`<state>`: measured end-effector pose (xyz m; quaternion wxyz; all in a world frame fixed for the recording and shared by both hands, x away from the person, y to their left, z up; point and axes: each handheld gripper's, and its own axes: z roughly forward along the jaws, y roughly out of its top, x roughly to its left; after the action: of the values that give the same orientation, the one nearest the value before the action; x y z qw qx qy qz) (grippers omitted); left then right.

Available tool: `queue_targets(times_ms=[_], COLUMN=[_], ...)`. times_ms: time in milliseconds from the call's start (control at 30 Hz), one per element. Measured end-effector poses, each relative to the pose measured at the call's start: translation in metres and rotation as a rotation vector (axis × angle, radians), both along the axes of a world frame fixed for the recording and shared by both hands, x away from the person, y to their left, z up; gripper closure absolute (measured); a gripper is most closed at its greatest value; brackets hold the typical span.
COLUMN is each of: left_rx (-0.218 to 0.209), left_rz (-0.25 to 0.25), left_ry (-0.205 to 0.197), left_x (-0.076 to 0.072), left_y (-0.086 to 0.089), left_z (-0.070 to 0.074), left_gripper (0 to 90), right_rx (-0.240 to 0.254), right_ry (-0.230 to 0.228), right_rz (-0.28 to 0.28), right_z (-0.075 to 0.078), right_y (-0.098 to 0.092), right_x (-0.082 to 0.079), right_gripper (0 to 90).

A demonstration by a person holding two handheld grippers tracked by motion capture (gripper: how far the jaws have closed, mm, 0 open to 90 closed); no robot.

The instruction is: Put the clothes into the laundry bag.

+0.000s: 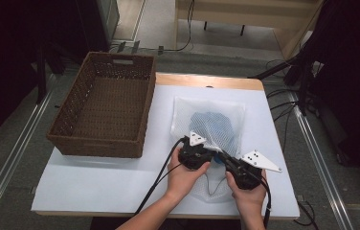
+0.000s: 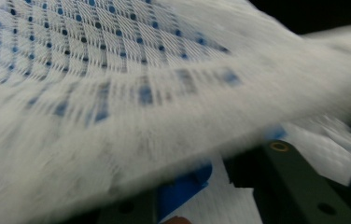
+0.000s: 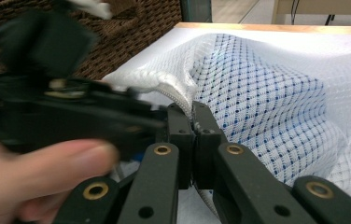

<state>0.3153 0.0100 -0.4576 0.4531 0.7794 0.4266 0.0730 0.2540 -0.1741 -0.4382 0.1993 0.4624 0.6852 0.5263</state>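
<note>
While right fingers (image 3: pixel 193 122) pinch it, mesh bag (image 3: pixel 276 107) (white) bulges.

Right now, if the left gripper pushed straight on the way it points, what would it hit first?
The white mesh bag. In the left gripper view its netting lies right over the jaws of the left gripper, blurred and very close, so it would likely run into the mesh at once. What lies behind the mesh I cannot tell.

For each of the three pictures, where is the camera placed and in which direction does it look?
High view: above the person's side, looking forward and down on the table; both forearms, left tool, right tool.
Left gripper view: rides the left tool, close under the white mesh bag; blurred.
Right gripper view: along its own shut jaws pinching the bag's edge; a hand at left.
Shared: the mesh bag; high and right views share the wicker basket.
</note>
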Motion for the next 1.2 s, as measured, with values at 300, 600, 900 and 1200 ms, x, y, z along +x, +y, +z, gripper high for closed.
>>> queue_targets(times_ms=[300, 600, 900, 1200], left_rx=[0.042, 0.117, 0.147, 0.036], left_rz=[-0.060, 0.024, 0.008, 0.092], left_ry=[-0.050, -0.024, 0.053, 0.013], left_x=[-0.035, -0.046, -0.050, -0.048], left_y=[0.043, 0.083, 0.084, 0.105], left_z=[0.013, 0.002, -0.012, -0.002], left_gripper=[54.6, 49.4, 51.2, 53.7], right_rx=[-0.008, -0.066, -0.025, 0.036], right_ry=[0.006, 0.054, 0.052, 0.083], right_rz=[0.008, 0.063, 0.109, -0.124], right_z=[-0.002, -0.015, -0.019, -0.020], right_y=[-0.002, -0.010, -0.019, -0.084], right_x=[-0.004, -0.022, -0.030, -0.039], right_gripper=[90.0, 89.9, 51.3, 47.8])
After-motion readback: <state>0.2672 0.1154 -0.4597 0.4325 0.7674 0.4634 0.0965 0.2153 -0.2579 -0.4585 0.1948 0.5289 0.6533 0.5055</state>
